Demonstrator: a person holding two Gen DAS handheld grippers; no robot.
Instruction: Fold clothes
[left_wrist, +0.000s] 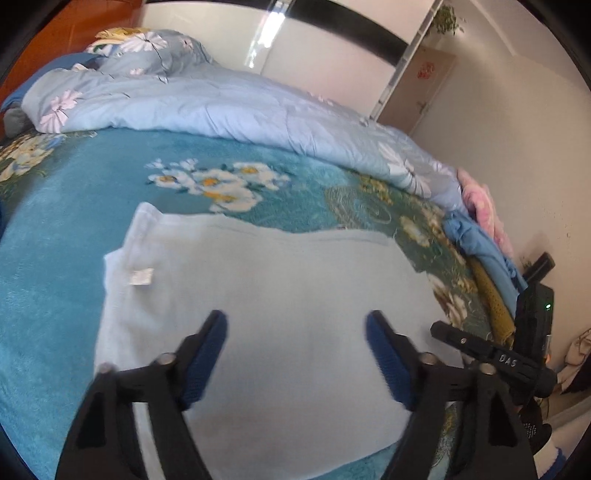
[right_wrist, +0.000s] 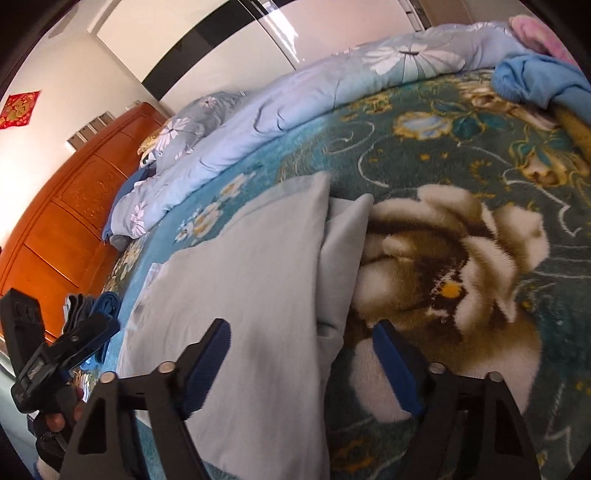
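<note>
A pale blue-white garment (left_wrist: 258, 277) lies spread flat on a teal flowered blanket (left_wrist: 55, 258) that covers the bed. A small white label (left_wrist: 142, 277) shows near its left edge. My left gripper (left_wrist: 295, 319) hovers over the near part of the garment, its blue pads apart and nothing pinched. In the right wrist view the garment (right_wrist: 251, 266) has a doubled-up flap along its right edge. My right gripper (right_wrist: 301, 326) is open over that edge, one finger above the cloth, the other above the blanket (right_wrist: 461, 240). Each gripper also shows in the other's view: right gripper (left_wrist: 480, 350), left gripper (right_wrist: 74, 343).
A rumpled light blue quilt (left_wrist: 221, 103) runs along the far side of the bed. A bunched blue garment (left_wrist: 480, 240), a pink cloth (left_wrist: 480, 199) and a mustard item (left_wrist: 491, 295) lie at the right. A wooden headboard (right_wrist: 66, 206) and a small pile of clothes (right_wrist: 92, 306) sit left.
</note>
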